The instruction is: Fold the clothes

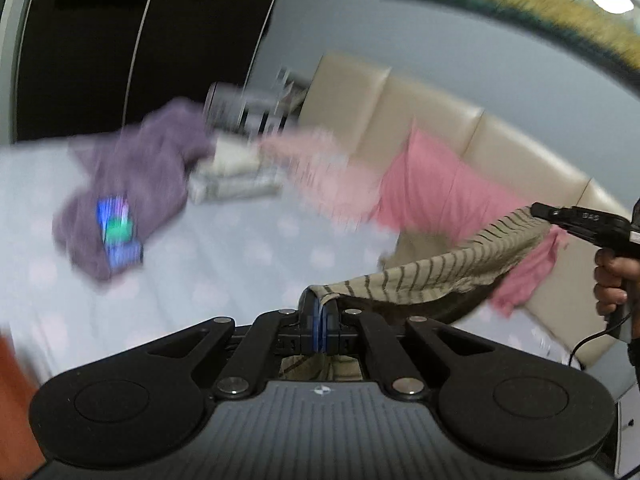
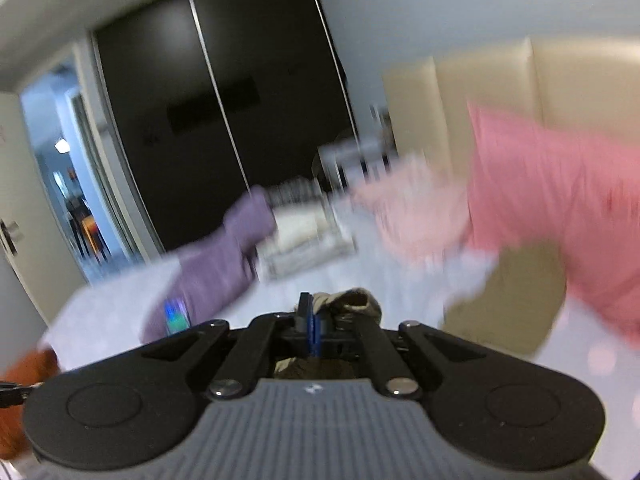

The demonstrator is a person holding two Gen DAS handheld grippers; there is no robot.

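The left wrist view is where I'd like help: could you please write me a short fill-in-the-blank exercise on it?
1. The striped cloth hangs between the left tool and the ____ tool.
2. The hoodie on the bed is ____ in colour.
3. Against the headboard leans a ____ pillow.

Missing words: right; purple; pink

A beige garment with dark stripes (image 1: 452,270) hangs stretched in the air above the bed, sagging in the middle, one end pinched low in the left wrist view and the other held higher at the right. In the right wrist view only a bunched beige fold (image 2: 352,300) shows.
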